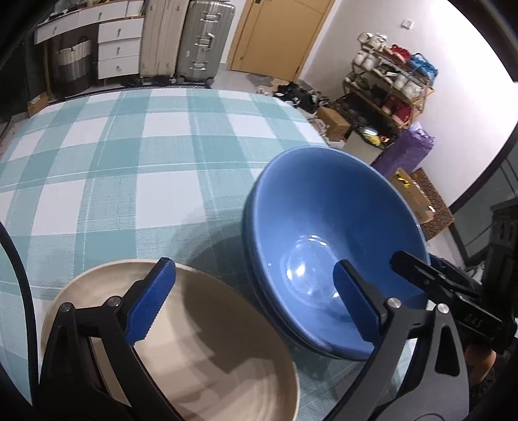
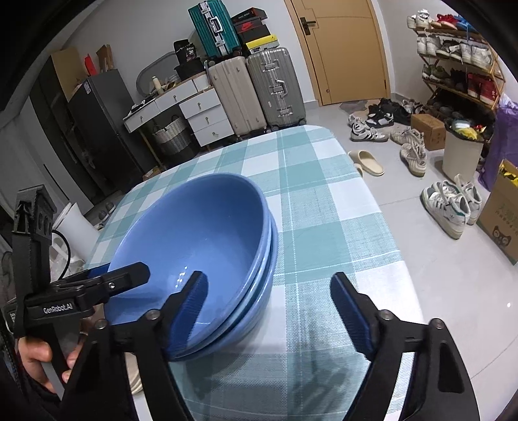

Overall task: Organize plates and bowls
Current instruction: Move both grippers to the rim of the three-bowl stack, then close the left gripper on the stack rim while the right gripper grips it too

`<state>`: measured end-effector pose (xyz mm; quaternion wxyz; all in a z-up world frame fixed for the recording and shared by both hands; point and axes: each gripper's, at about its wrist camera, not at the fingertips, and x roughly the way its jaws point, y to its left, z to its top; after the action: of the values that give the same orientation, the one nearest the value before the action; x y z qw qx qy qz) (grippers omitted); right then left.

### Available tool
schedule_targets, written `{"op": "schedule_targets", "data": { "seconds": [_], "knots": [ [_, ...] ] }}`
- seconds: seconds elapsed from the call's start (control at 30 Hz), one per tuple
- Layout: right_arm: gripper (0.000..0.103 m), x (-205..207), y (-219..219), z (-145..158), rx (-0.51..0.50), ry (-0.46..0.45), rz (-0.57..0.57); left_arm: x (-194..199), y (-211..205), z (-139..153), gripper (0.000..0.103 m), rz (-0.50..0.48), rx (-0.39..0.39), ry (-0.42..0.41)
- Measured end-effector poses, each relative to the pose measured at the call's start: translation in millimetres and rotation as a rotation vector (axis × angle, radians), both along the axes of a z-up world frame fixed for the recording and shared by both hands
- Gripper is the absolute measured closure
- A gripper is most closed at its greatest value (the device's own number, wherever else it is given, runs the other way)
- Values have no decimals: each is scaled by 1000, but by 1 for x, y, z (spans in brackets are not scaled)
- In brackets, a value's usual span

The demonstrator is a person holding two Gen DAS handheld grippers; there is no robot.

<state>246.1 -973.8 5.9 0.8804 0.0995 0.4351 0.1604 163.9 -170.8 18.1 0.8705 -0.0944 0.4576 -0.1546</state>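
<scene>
Since both grippers, left gripper and right gripper, gape empty, pinch the glazed, slippery, breakable blue bowls by the rim.

Far tablecloth bare; blue bowls block right.

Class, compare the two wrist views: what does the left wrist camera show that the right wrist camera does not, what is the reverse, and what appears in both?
Only the left wrist view shows the inside of the beige bowl, with the open left gripper over it. Only the right wrist view shows the teal suitcase, the dark fridge and the hand holding the left gripper. Both show the stacked blue bowls, the checked tablecloth, the door and the shoe rack.
</scene>
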Motion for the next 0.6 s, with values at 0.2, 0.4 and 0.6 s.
{"op": "schedule_targets", "data": {
  "seconds": [0.2, 0.4, 0.6],
  "knots": [
    [33, 2, 4, -1, 36, 12, 10, -1, -1, 1, 32, -27, -45, -4],
    [51, -2, 11, 0, 32, -9, 31, -4, -6, 2, 56, -71, -59, 0],
    [59, -4, 18, 1, 0, -20, 36, -5, -11, 3, 57, -80, -37, -7]
  ]
}}
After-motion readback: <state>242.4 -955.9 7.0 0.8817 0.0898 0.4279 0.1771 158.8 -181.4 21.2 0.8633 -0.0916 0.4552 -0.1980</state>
